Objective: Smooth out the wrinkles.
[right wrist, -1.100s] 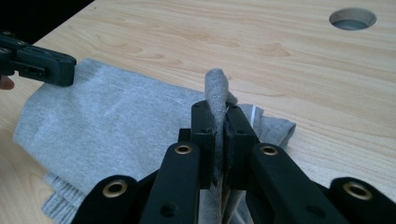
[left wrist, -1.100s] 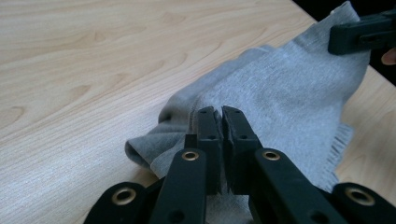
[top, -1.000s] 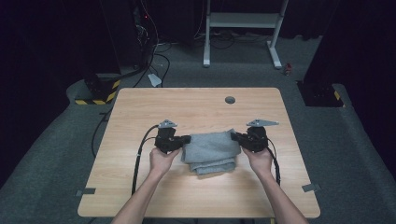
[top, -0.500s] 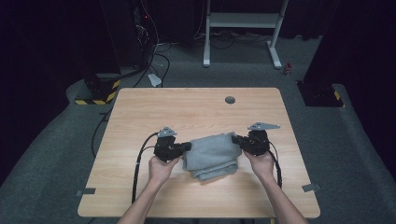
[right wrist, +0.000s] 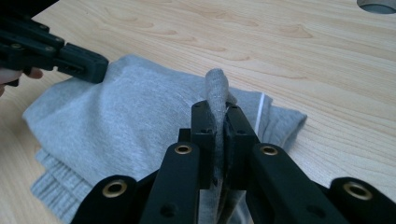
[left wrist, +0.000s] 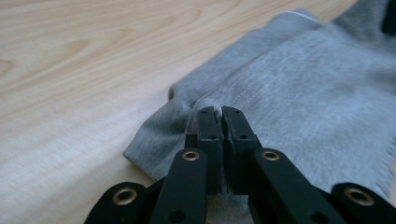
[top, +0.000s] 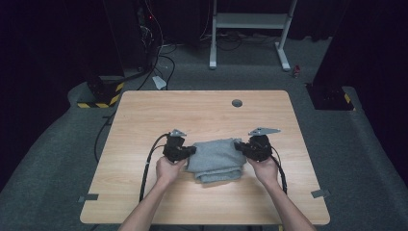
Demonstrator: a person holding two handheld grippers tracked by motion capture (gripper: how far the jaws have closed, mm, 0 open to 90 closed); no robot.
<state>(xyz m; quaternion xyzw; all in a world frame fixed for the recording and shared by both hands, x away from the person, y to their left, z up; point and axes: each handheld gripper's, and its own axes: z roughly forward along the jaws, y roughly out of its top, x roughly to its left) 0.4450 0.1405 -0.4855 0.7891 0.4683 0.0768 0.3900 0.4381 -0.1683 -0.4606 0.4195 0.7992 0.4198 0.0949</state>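
My left gripper (top: 191, 150) is clamped on the 9 o'clock edge of the grey sweater (top: 215, 159), and my right gripper (top: 238, 147) pinches a raised fold of soft fleece at its 3 o'clock edge. The sweater lies folded into a thick, rounded pad with a ribbed hem, at the 6 o'clock side of the pale wood-grain table (top: 202, 110).

We see a wooden table (top: 144, 120) with a grommet (top: 236, 103) far right, a white stand (top: 250, 21) beyond, cables (top: 161, 53) far left.
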